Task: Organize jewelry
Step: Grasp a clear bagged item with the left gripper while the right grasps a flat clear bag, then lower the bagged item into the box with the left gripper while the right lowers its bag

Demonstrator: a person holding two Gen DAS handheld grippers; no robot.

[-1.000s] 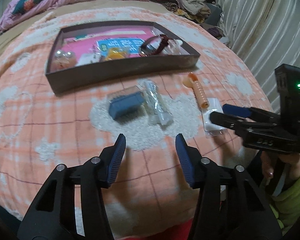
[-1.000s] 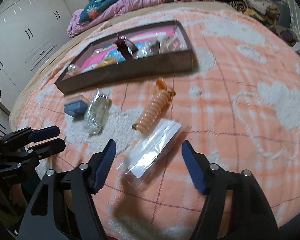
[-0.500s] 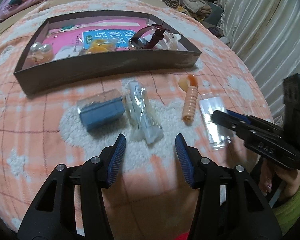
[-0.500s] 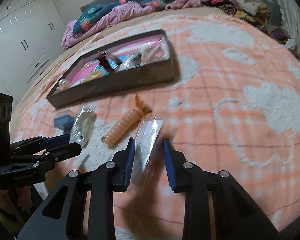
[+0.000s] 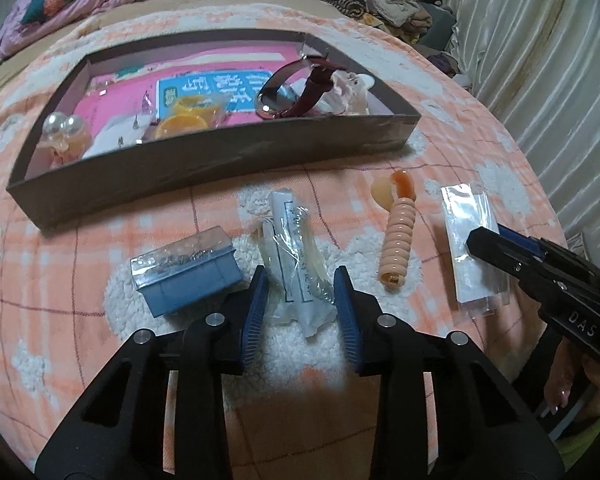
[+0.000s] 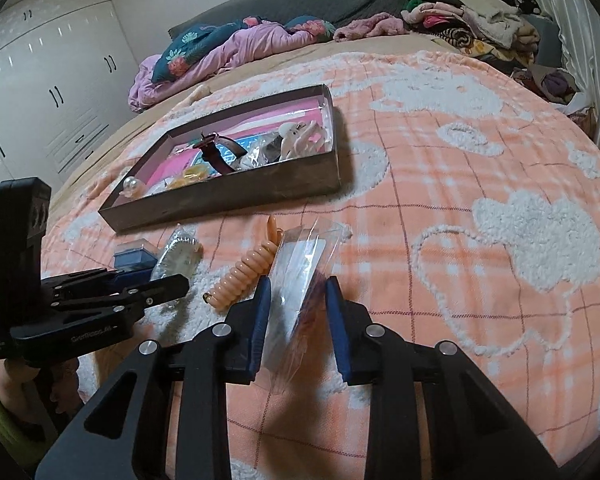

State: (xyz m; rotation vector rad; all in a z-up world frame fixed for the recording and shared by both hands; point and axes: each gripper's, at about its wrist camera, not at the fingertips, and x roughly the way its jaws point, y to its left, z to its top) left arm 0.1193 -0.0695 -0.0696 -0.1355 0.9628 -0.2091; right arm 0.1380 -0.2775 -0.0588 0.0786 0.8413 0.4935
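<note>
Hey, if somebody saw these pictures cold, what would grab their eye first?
Probably the two hand-held grippers up close: the right hand-held gripper pinching a clear plastic packet, the left hand-held gripper straddling a crinkled clear bag on the orange blanket. Behind them sits a shallow brown tray with a dark red watch and pearls.

1. A shallow box (image 5: 220,168) lies on the bed's blanket (image 5: 40,280), toward the far side.
2. In the box, a wristwatch (image 5: 296,88) sits at the right, two pearl beads (image 5: 62,124) at the left (a printed card (image 5: 204,88) lies between them).
3. Before the box, left to right: a small lidded case (image 5: 188,276), a crumpled plastic packet (image 5: 296,256), a coiled hair tie (image 5: 398,240), a flat clear pouch (image 5: 470,240).
4. A heap of clothes (image 6: 468,20) lies behind the box, at the bed's far right.
</note>
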